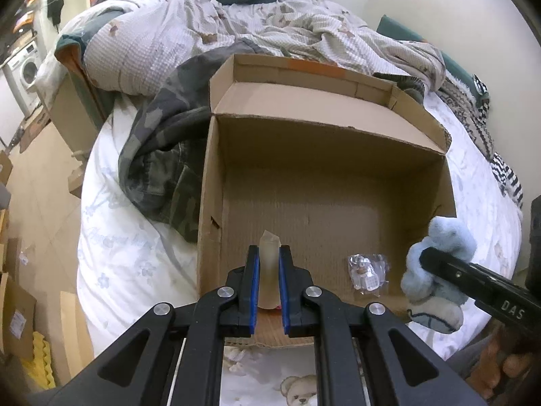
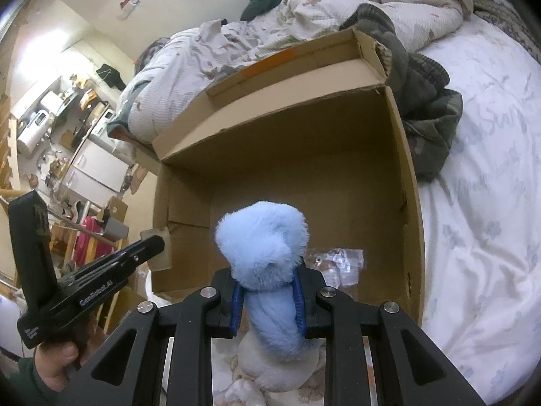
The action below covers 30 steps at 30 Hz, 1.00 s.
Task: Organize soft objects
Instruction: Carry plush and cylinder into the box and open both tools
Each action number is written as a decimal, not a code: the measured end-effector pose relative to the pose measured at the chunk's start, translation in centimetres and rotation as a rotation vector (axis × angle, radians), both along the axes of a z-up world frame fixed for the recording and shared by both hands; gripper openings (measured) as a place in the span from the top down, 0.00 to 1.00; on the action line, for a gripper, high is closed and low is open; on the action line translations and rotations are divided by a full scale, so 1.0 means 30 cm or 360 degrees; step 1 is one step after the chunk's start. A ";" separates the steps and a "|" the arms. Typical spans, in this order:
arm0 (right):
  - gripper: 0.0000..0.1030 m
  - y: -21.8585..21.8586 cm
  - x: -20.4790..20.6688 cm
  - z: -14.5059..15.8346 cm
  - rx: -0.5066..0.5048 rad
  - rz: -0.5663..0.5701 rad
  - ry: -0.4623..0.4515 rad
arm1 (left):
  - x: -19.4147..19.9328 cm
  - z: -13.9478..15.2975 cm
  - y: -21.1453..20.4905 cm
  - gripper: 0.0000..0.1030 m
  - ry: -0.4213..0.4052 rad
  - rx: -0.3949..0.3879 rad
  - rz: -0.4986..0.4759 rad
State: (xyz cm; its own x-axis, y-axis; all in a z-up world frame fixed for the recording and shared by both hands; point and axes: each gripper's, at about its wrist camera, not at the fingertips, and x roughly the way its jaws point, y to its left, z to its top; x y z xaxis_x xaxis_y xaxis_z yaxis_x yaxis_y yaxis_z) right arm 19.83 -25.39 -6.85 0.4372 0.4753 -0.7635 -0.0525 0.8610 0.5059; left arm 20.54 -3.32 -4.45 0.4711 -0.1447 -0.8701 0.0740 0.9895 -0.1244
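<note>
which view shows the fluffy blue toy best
The right wrist view: the fluffy blue toy sits centred, clamped in the right gripper. The left wrist view shows it only at the right edge, partly behind that gripper.

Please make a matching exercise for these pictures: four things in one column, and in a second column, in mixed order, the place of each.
1. blue plush toy
2. pale soft piece
3. clear packet
4. box

a. on the bed
b. in the left gripper
c. on the box floor
d. in the right gripper

Pairs: 1-d, 2-b, 3-c, 4-a
</note>
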 end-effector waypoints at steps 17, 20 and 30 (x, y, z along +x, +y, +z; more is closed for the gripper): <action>0.75 0.020 0.012 -0.046 -0.0072 0.0001 0.0067 | 0.002 -0.054 -0.045 0.90 0.0126 -0.0038 -0.0062; 0.75 0.018 0.013 -0.047 -0.0072 -0.0001 0.0068 | -0.001 -0.061 -0.048 0.90 0.0126 -0.0029 -0.0066; 0.74 0.021 0.013 -0.046 -0.0065 -0.0012 0.0070 | -0.010 -0.064 -0.052 0.89 0.0104 -0.0049 -0.0090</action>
